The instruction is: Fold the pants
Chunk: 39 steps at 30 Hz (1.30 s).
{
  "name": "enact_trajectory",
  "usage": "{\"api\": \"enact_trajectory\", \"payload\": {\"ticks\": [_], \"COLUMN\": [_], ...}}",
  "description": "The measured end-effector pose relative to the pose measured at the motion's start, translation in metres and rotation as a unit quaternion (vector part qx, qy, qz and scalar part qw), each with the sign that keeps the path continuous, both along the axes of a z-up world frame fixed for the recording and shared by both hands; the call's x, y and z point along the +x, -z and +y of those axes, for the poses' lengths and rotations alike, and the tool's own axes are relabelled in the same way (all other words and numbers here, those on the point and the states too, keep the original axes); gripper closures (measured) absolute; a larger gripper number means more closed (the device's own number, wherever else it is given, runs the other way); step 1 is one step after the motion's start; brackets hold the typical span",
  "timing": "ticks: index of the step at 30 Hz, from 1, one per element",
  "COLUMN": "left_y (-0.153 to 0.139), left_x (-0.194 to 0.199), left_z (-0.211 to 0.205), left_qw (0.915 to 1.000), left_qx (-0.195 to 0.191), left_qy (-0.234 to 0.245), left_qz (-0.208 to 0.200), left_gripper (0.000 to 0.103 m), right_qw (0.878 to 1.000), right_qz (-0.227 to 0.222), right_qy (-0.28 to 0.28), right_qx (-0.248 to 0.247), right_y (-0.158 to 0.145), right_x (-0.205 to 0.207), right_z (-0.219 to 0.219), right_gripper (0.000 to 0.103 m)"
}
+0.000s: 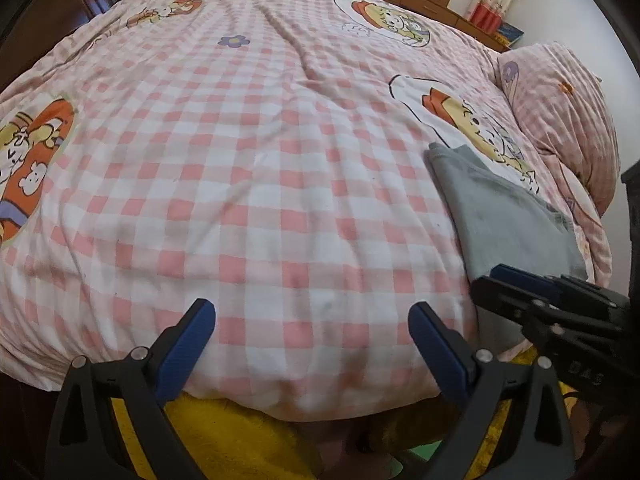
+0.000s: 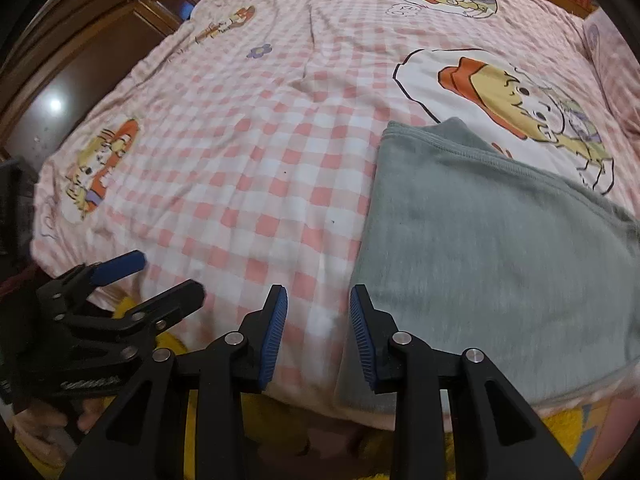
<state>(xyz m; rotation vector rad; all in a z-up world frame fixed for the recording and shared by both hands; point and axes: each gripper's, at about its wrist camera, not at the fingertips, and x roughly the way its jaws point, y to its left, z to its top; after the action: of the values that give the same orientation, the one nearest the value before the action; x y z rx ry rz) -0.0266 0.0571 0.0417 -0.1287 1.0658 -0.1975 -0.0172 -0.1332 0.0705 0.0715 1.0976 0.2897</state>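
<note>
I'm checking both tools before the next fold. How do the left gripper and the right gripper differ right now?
The left gripper is spread wide over bare checked quilt; the right gripper is open less far. The right gripper sits at the edge of the grey pants; the left gripper sits apart from them. Both are open and hold nothing.

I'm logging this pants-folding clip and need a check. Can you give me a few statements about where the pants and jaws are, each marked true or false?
1. The grey pants lie on the checked bedspread. True.
2. The right gripper is clamped on the pants. False: its jaws stand apart, empty, at the pants' edge.
3. The left gripper has open jaws. True.
4. The pants hang from a hanger. False: they lie flat.
5. A pillow is at the bed's far right. True.
</note>
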Motion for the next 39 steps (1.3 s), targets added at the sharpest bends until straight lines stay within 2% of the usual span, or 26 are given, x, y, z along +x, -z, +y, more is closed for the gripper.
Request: {"api": "enact_trajectory", "payload": {"ticks": [3, 12, 14, 16, 23, 28, 35, 39], "left_y": [-0.001, 0.003, 0.003, 0.004, 0.004, 0.001, 0.001, 0.002], "left_x": [-0.001, 0.001, 0.001, 0.000, 0.001, 0.000, 0.001, 0.001], "left_z": [0.001, 0.000, 0.000, -0.001, -0.007, -0.011, -0.015, -0.019], "left_qw": [1.0000, 1.0000, 1.0000, 1.0000, 0.9999, 0.9999, 0.9999, 0.9998], "left_qx": [-0.005, -0.009, -0.009, -0.008, -0.009, -0.005, -0.009, -0.010], "left_qy": [-0.002, -0.003, -0.002, 0.000, 0.005, 0.012, 0.014, 0.018], "left_qz": [-0.004, 0.001, 0.001, 0.001, 0.002, -0.002, -0.002, 0.001], "left_gripper": [0.003, 0.003, 0.003, 0.003, 0.003, 0.003, 0.003, 0.003], "right_qw": [0.999, 0.999, 0.999, 0.998, 0.999, 0.998, 0.995, 0.995], "right_qz": [0.010, 0.023, 0.024, 0.023, 0.027, 0.013, -0.018, -0.005], "right_qy": [0.015, 0.015, 0.025, 0.036, 0.040, 0.042, 0.049, 0.051], "right_qx": [-0.026, -0.043, -0.038, -0.046, -0.002, 0.044, 0.090, 0.088], "right_y": [0.009, 0.023, 0.023, 0.024, 0.023, 0.008, -0.015, -0.013], "right_x": [0.008, 0.021, 0.023, 0.024, 0.026, 0.019, 0.012, 0.013], "right_z": [0.000, 0.002, -0.001, -0.005, -0.019, -0.029, -0.049, -0.051], "right_gripper": [0.070, 0.070, 0.074, 0.090, 0.093, 0.102, 0.102, 0.101]}}
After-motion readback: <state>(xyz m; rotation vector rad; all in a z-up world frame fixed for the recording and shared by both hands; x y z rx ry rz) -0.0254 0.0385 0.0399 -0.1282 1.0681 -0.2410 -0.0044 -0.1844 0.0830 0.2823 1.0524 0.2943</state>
